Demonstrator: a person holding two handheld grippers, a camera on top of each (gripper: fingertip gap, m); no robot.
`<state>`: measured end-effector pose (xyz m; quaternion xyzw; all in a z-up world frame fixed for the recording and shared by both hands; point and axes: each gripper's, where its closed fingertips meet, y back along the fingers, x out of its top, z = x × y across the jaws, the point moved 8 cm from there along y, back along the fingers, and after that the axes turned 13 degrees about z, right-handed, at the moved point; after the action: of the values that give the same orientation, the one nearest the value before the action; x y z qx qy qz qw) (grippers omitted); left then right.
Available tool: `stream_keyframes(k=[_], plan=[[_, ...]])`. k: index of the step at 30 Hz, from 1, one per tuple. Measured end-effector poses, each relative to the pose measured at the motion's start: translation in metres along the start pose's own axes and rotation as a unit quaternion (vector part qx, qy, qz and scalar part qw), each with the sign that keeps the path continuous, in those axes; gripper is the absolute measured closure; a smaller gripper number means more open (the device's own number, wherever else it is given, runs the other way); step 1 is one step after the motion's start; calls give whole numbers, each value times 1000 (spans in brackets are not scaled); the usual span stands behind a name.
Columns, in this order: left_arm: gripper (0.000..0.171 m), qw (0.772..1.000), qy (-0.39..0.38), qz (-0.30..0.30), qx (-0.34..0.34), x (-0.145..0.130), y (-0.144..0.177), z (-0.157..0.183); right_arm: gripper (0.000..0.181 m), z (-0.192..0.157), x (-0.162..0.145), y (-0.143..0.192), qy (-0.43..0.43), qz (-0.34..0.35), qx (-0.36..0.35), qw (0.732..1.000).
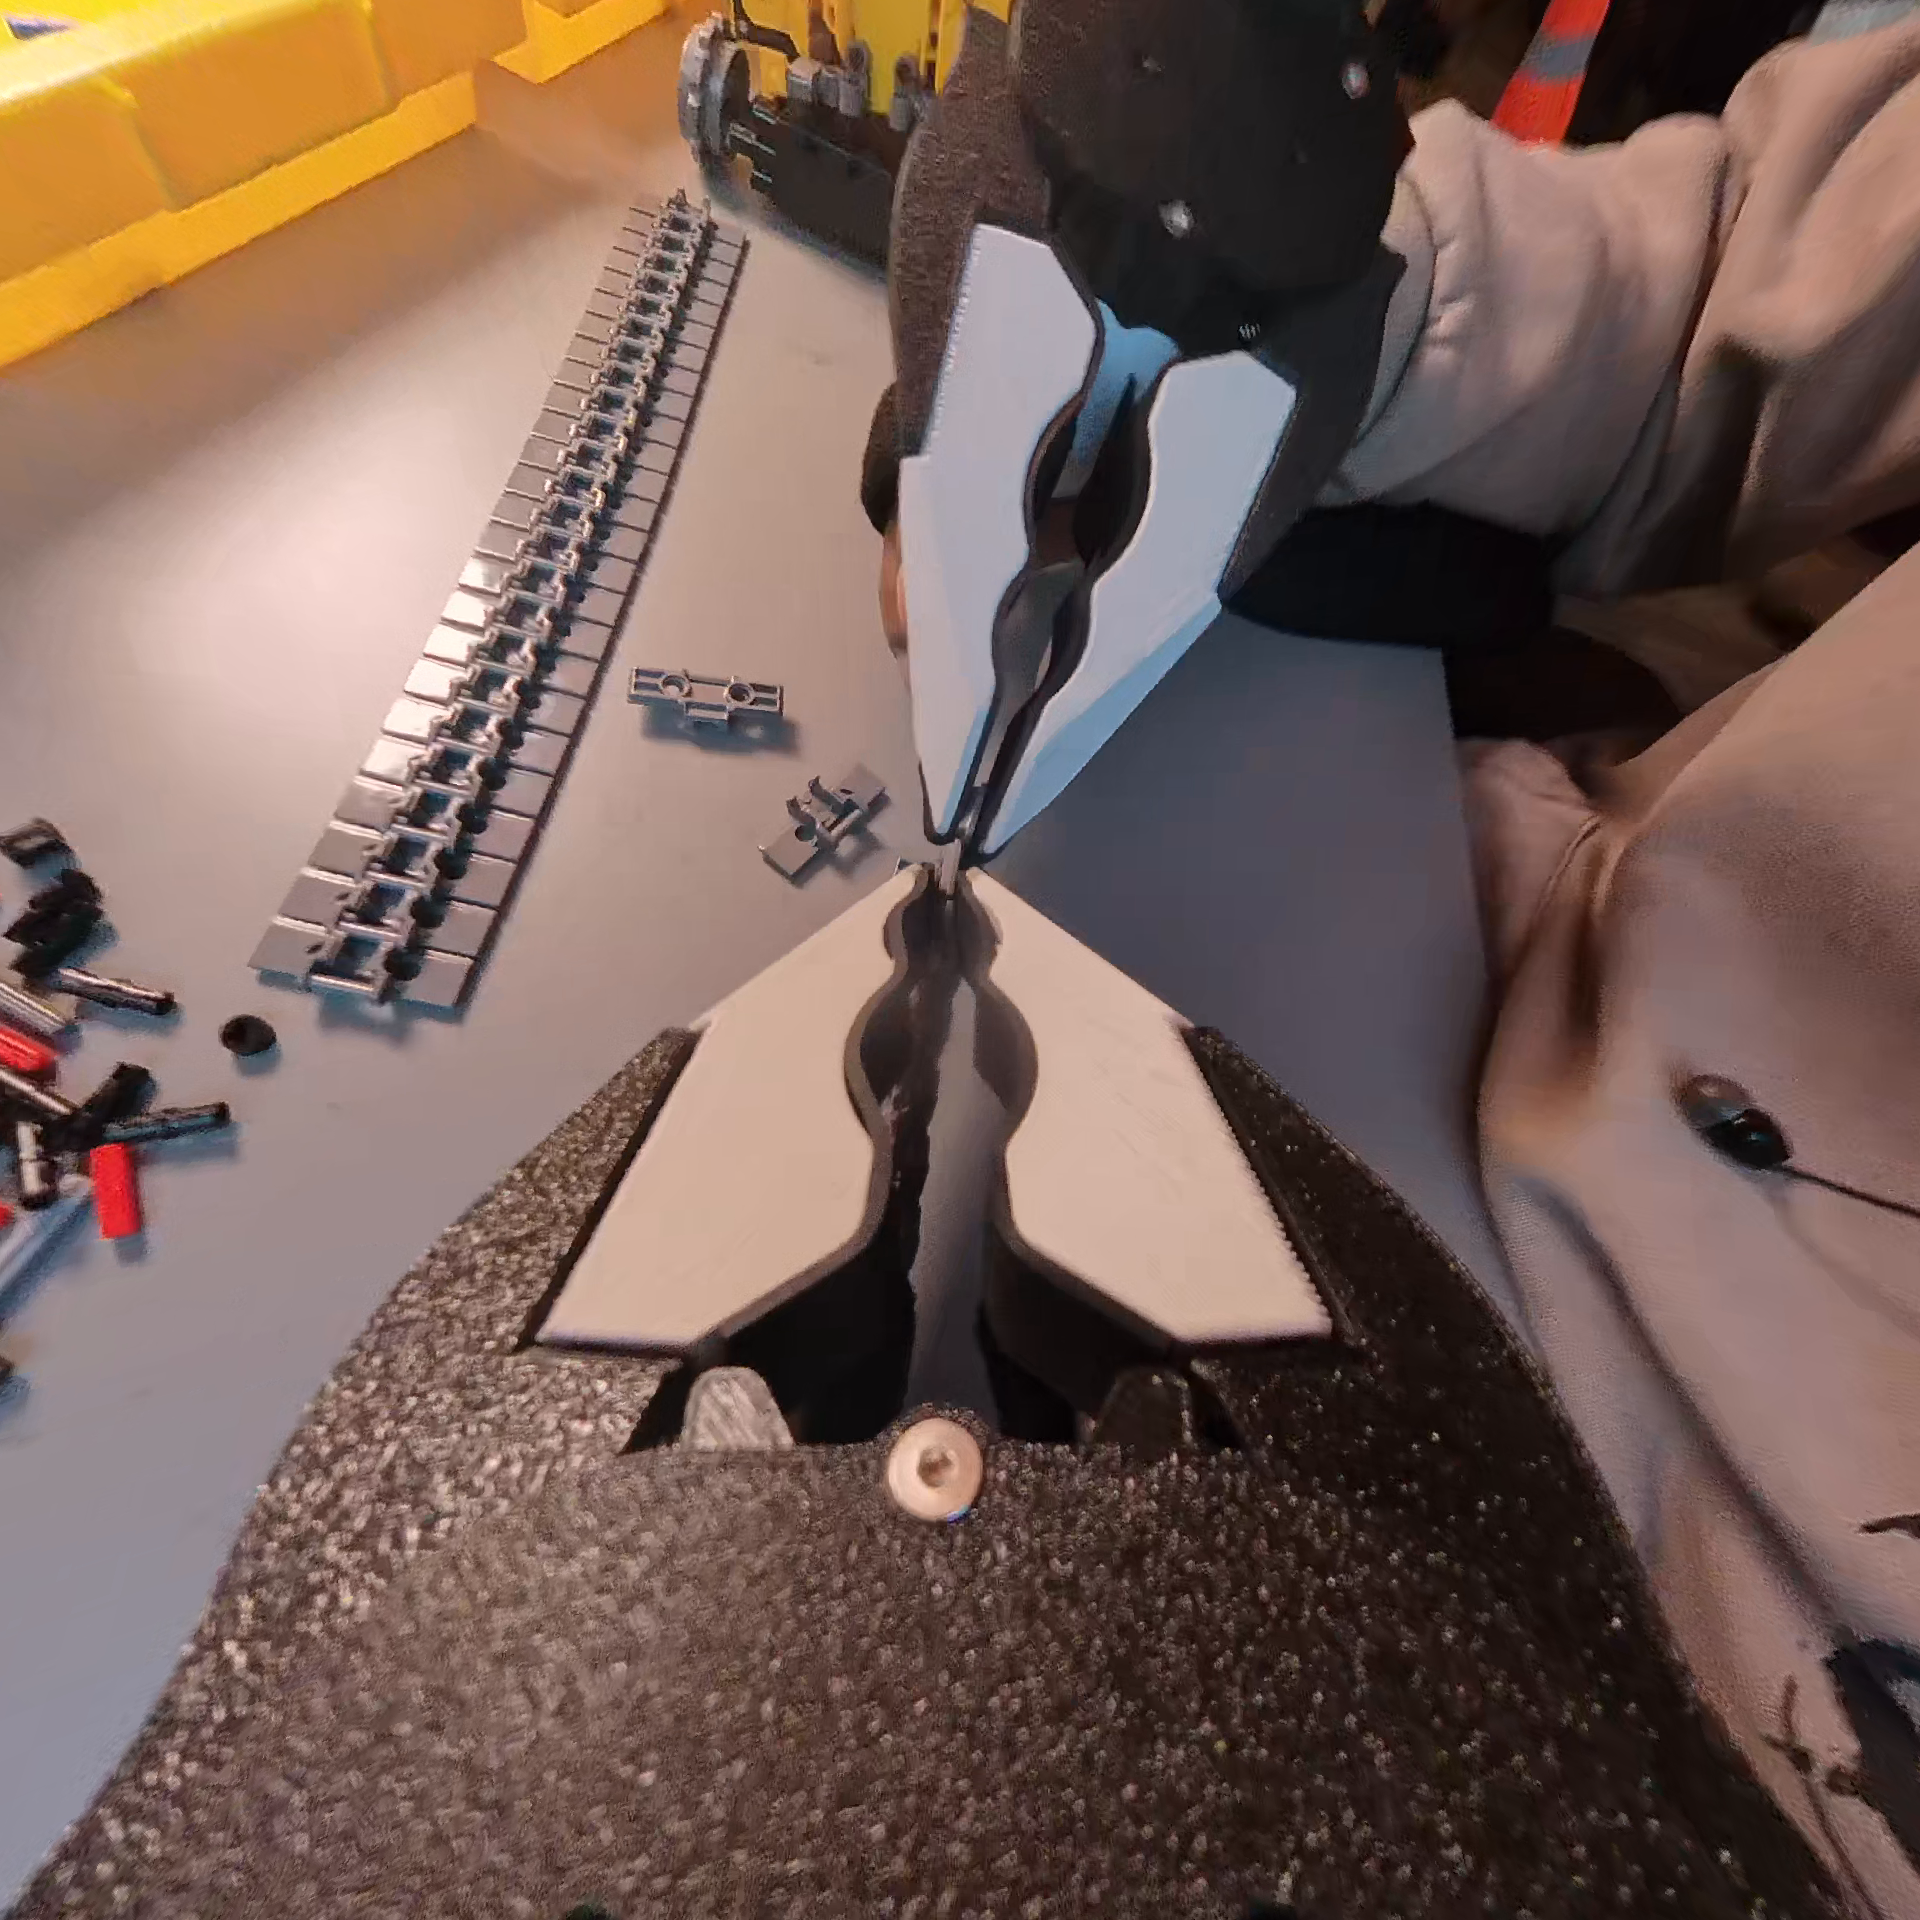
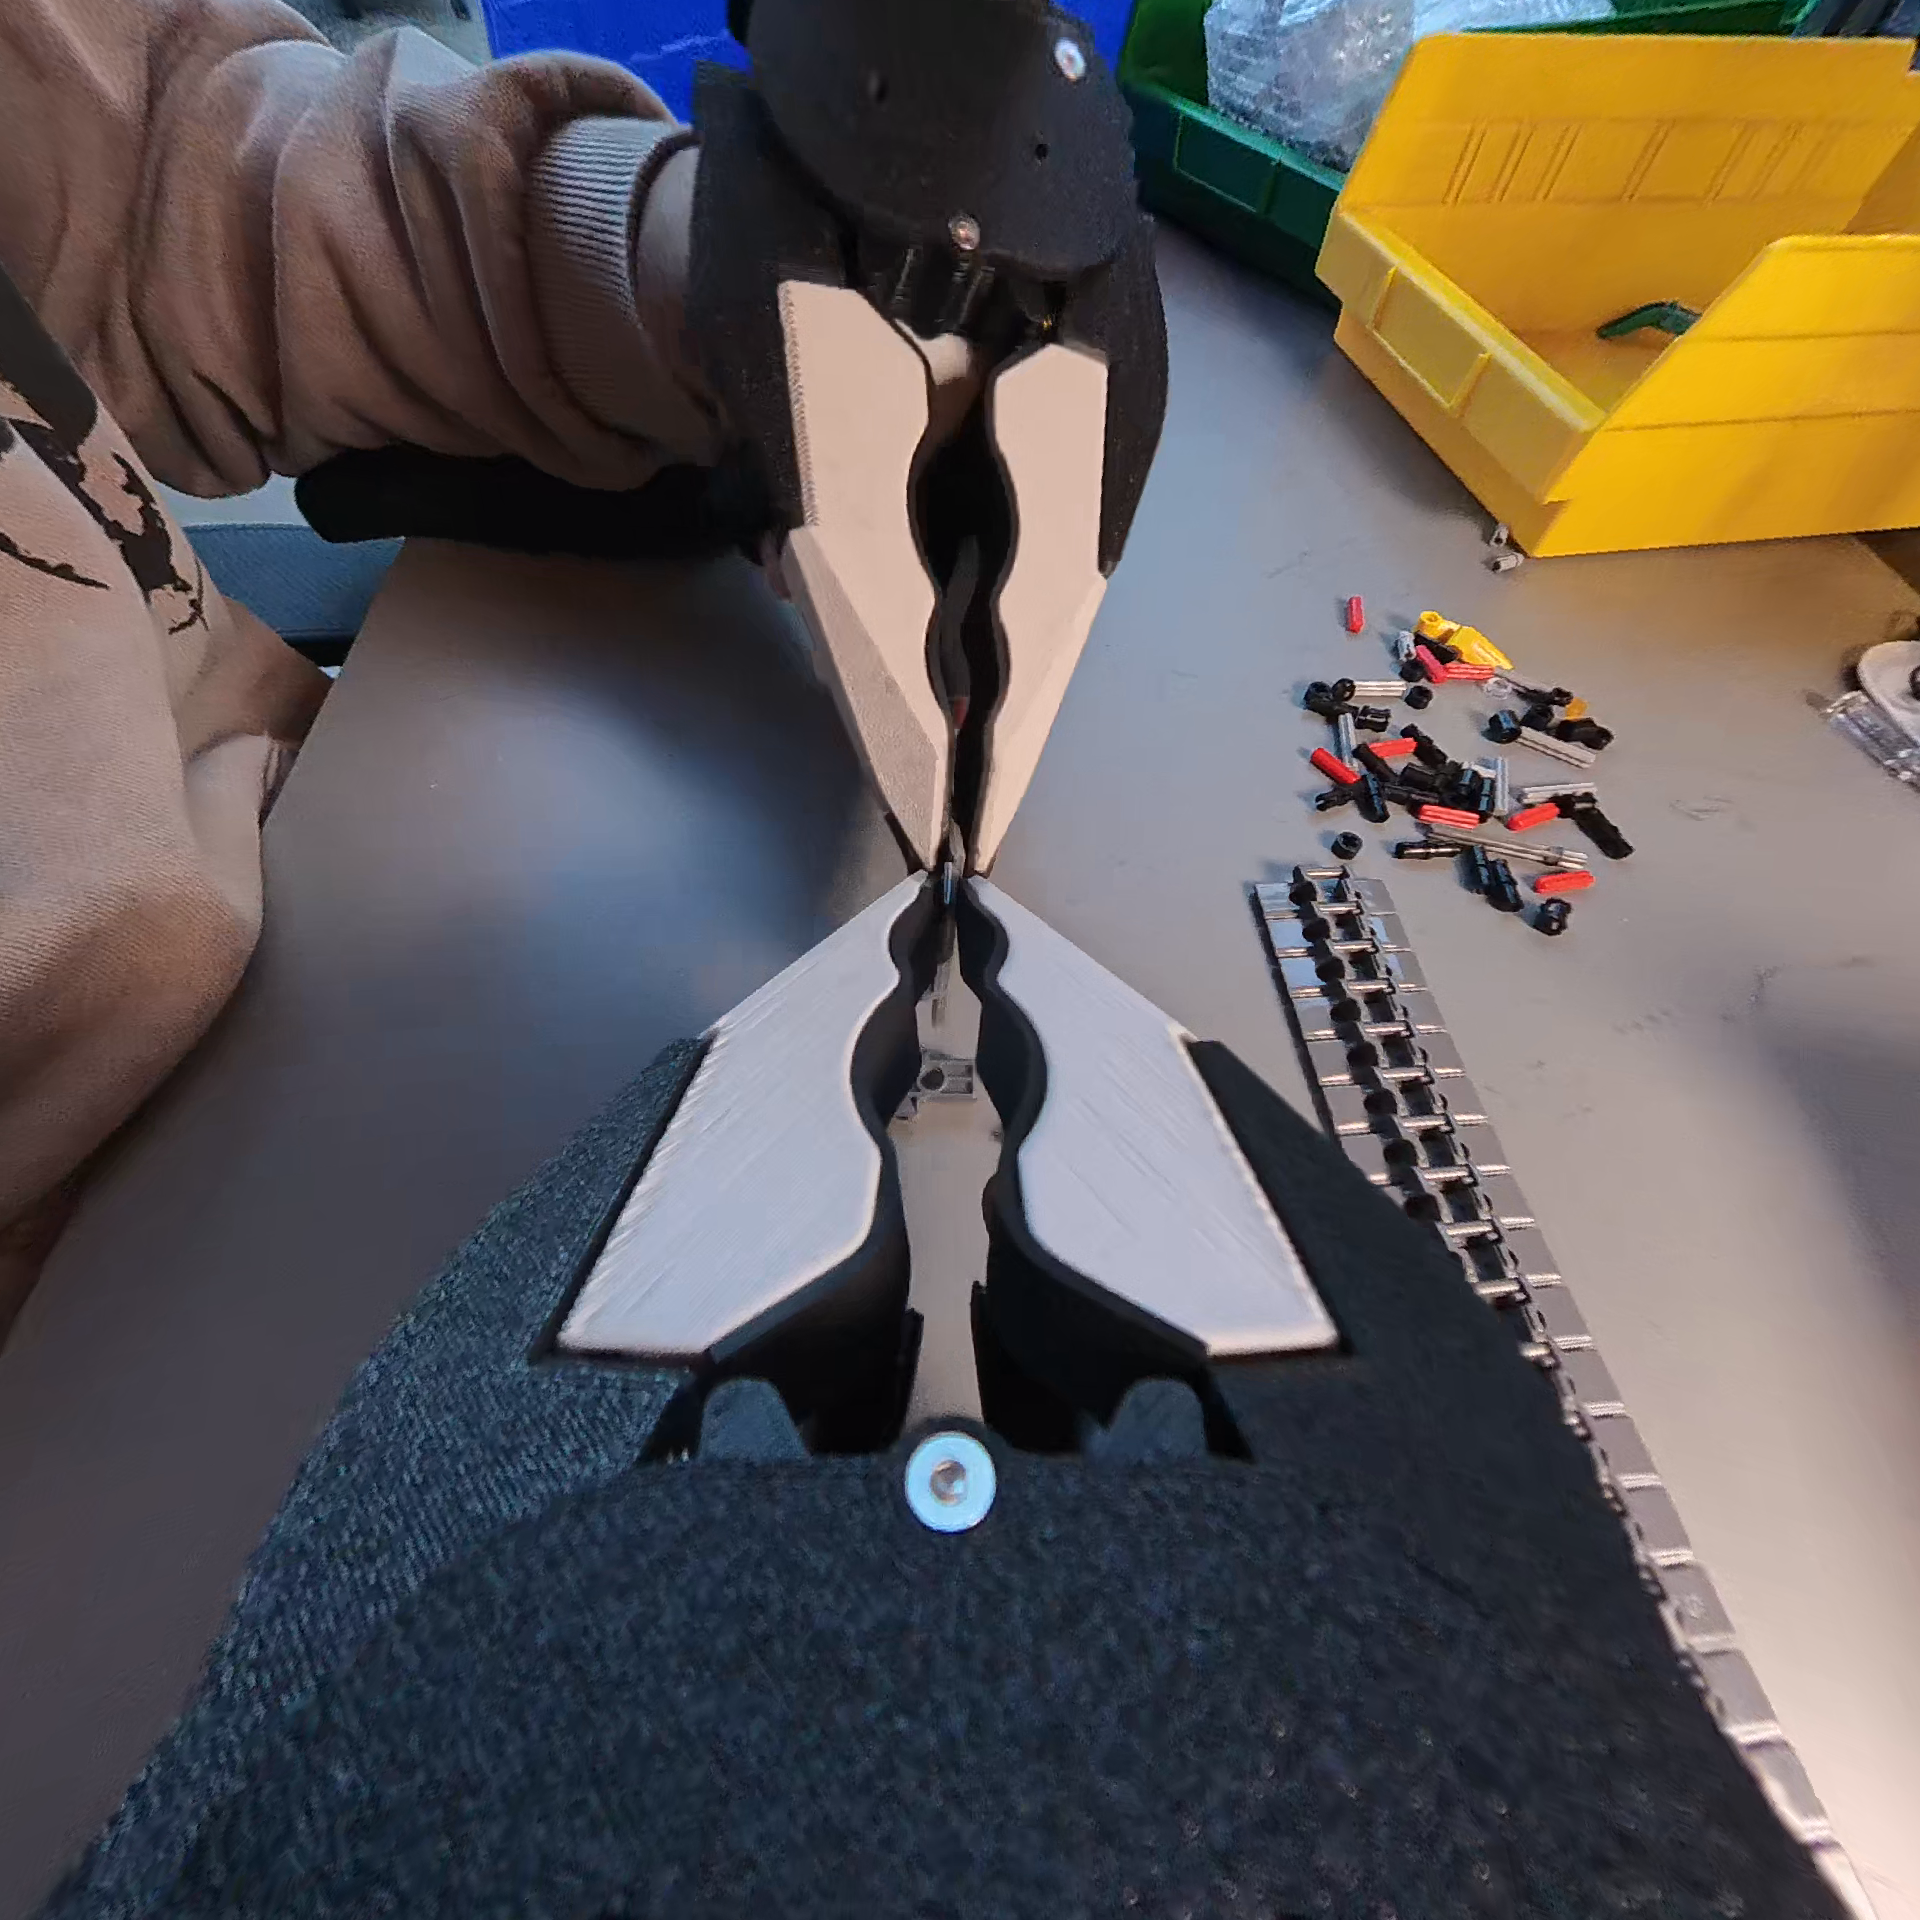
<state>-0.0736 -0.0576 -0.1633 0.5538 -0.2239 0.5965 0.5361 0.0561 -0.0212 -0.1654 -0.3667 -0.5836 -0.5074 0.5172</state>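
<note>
Right gripper (image 2: pixel 948 902) and left gripper (image 2: pixel 954 847) pinch one small piece (image 2: pixel 949 891) tip-to-tip.

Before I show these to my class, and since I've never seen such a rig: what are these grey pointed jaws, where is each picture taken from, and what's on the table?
These are two hand-held grippers, each worked by a person in a tan hoodie. Each carries a camera looking along its own two fingers.

In the left wrist view, the left gripper fills the bottom and the right gripper points at it from above. The right wrist view is the reverse, with its own right gripper at the bottom.

Both are shut, tip to tip, on one small part, too small to identify.

On the grey table lie a long grey toy track, two loose track links, a pile of red and black pins, and yellow bins.
</note>
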Motion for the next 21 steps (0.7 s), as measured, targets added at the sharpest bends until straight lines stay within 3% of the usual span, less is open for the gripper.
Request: stream_keyframes(k=[3, 10, 11, 12, 14, 17, 19, 21], plan=[[169, 998, 63, 2, -5, -4, -2, -8, 181, -5, 0, -2, 57, -21, -22, 998], [170, 997, 29, -43, 52, -11, -9, -10, 181, -18, -11, -9, 139, -75, -42, 987], [169, 992, 4, -40, 116, -9, -7, -22, 181, -33, -7, -13, 129, -44, 24, 990], [170, 991, 4, -44, 129, -5, -4, -28, 181, -54, -1, -24, 116, -19, 64, 991], [169, 994, -7, -54, 93, -3, -9, -19, 181, -58, -1, -33, 233, -45, 23, 971], [169, 995, -11, -55, 81, -9, -14, -11, 181, -21, 7, -8, 128, -27, -5, 991], [170, 993, -4, -51, 102, -7, -7, -20, 181, -20, 3, -3, 44, -16, 29, 998], [169, 995, 11, -45, 92, -7, -5, -22, 181, -13, -10, 0, 19, -47, 9, 999]])
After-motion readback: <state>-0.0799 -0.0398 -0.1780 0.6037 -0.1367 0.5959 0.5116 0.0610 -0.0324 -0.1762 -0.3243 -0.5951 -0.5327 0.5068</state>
